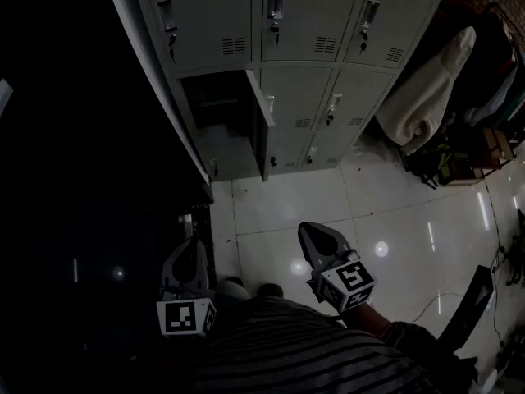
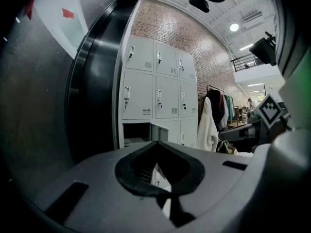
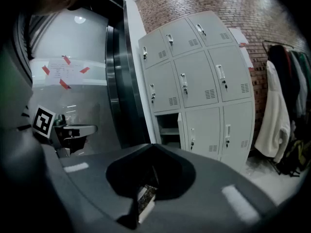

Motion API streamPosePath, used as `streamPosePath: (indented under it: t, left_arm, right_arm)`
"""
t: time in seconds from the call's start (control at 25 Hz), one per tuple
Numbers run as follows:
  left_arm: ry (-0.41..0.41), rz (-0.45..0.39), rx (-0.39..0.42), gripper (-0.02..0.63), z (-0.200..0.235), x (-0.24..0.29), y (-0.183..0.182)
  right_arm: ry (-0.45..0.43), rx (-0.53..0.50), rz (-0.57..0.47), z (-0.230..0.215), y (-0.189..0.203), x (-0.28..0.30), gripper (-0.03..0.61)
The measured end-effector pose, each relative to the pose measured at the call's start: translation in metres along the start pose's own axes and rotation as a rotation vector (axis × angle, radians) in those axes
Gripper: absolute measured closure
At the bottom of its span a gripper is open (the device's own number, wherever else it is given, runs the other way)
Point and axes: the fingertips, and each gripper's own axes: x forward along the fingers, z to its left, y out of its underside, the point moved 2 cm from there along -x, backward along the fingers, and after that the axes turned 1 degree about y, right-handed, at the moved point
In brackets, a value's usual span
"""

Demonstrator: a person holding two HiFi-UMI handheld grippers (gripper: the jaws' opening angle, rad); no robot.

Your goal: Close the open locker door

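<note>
The grey locker bank stands ahead of me against a brick wall. One door in its left column, middle row, is swung out toward me, and the compartment behind it shows a shelf. That door also appears in the left gripper view and, as a narrow edge, in the right gripper view. My left gripper is low at the left with its jaws shut and empty. My right gripper is beside it, also shut and empty. Both are well short of the lockers, over the floor.
A dark metal-framed wall or doorway runs along the left of the lockers. A white coat hangs on a rack at the right, with bags below. Glossy white tiles lie between me and the lockers. A cable trails at the right.
</note>
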Motion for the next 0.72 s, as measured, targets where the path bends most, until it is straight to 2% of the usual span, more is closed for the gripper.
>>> streamPosePath:
  t: [0.16,0.28,0.4,0.52,0.72]
  left_arm:
    - [0.003,-0.007,0.007,0.609,0.011,0.025,0.002]
    - [0.017,-0.042,0.032,0.609,0.028,0.057,0.004]
    - [0.052,-0.055,0.043,0.609,0.046,0.099,0.008]
    - [0.094,-0.025,0.06,0.609,0.065,0.147,0.013]
    - [0.192,0.076,0.046,0.609,0.083,0.221,0.025]
  right_arm:
    - [-0.014,-0.011,0.026,-0.027,0.01,0.036,0.575]
    - [-0.024,-0.015,0.051,-0.053,0.024,0.079,0.575]
    - [-0.034,-0.022,0.084,-0.084,0.037,0.134,0.475]
    - [-0.041,-0.072,0.144,-0.116,0.051,0.192,0.435]
    - [-0.05,-0.112,0.242,-0.168,0.086,0.269,0.374]
